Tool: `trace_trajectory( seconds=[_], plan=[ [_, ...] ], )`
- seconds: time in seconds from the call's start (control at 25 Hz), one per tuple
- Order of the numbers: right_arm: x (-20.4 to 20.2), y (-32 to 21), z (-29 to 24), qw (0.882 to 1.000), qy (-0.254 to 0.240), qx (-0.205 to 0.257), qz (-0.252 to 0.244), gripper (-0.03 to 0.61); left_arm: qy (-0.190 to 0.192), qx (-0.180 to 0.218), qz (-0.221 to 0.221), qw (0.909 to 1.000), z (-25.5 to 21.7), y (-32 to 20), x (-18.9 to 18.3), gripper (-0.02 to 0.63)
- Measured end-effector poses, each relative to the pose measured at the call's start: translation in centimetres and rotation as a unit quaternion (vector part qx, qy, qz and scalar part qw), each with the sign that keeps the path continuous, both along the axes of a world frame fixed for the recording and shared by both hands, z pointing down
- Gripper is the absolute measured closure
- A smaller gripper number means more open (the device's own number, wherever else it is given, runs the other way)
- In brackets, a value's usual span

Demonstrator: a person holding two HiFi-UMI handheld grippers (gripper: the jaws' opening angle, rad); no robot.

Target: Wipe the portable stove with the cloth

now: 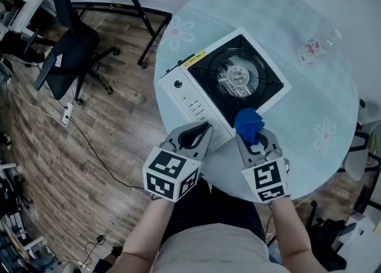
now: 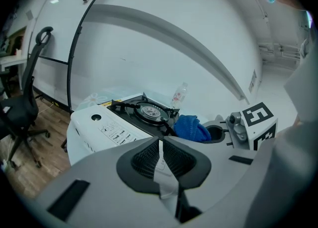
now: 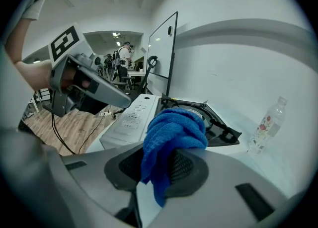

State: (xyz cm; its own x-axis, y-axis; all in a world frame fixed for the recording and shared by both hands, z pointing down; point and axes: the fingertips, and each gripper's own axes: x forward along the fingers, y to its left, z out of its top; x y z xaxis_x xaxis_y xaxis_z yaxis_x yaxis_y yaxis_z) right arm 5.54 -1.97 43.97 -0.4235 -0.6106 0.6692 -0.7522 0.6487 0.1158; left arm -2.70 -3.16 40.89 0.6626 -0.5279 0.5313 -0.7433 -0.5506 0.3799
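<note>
The white portable stove [image 1: 196,96] with a black burner well [image 1: 238,78] sits on the round glass table [image 1: 309,105]. My right gripper [image 1: 249,139] is shut on a bunched blue cloth [image 1: 248,122], held just above the stove's near right corner. In the right gripper view the blue cloth [image 3: 171,132] hangs between the jaws in front of the stove [image 3: 136,115]. My left gripper [image 1: 206,128] is shut with nothing in it, its tips over the stove's near edge. The left gripper view shows the stove [image 2: 114,122] and cloth [image 2: 191,127] ahead.
A clear plastic bottle [image 1: 315,46] lies on the table's far right. A black office chair [image 1: 68,52] stands on the wooden floor at left. A whiteboard stand's legs [image 1: 134,7] are beyond the table. Cables [image 1: 89,147] run across the floor.
</note>
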Motion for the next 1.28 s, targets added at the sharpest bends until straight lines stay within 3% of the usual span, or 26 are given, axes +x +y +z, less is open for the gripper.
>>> trace_trajectory(
  seconds=[0.48,0.92,1.28],
  plan=[
    [-2.4,1.5,-0.5,0.998,0.041,0.03,-0.03,0.482,-0.001,0.002,-0.01,0.9999,-0.2,-0.3,-1.6,0.575],
    [-3.8,1.6,-0.8,0.994,0.09,0.025,-0.064,0.482,0.003,-0.001,-0.006,1.0,-0.1,-1.4,-2.9,0.575],
    [-6.7,2.0,-0.3,0.991,0.094,0.01,-0.098,0.48,0.009,-0.011,-0.002,0.9999,0.6,-2.8,-4.8,0.575]
  ],
)
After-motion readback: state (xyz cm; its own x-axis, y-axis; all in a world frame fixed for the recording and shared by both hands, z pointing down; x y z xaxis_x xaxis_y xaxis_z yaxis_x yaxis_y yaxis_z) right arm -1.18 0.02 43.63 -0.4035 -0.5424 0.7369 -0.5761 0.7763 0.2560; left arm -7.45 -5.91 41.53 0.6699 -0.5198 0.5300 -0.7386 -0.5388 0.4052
